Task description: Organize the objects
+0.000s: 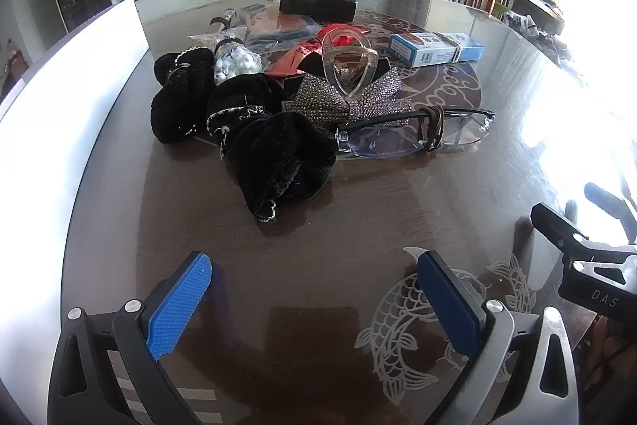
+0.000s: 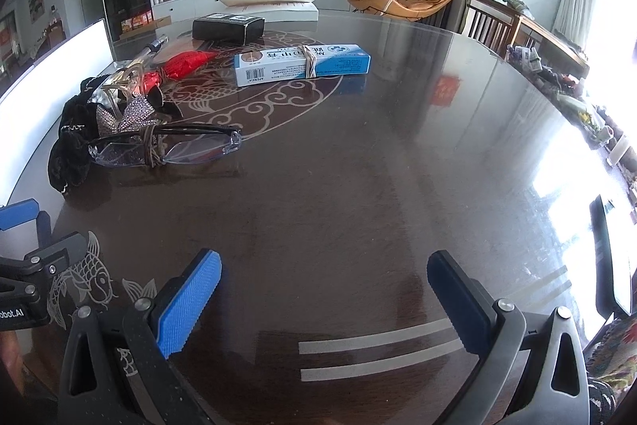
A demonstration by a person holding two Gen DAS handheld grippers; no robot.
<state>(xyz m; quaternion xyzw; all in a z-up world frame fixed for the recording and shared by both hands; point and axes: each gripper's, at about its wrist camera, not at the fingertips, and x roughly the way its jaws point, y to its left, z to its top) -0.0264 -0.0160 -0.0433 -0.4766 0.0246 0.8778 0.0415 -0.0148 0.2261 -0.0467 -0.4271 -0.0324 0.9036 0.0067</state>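
Nothing looks sorted yet: your dark table [image 1: 358, 210] carries one jumbled heap, with the black velvet scrunchies [image 1: 274, 162] in front, the blue box [image 2: 302, 63] beyond, and the glasses [image 1: 414, 136] beside them. Your left gripper [image 1: 314, 277] and right gripper [image 2: 324, 275] both gape empty, well short of the heap.

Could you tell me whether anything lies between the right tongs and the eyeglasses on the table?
Nothing visible does. The right tongs are open over bare table, and the eyeglasses lie ahead to their left, nearest of the pile.
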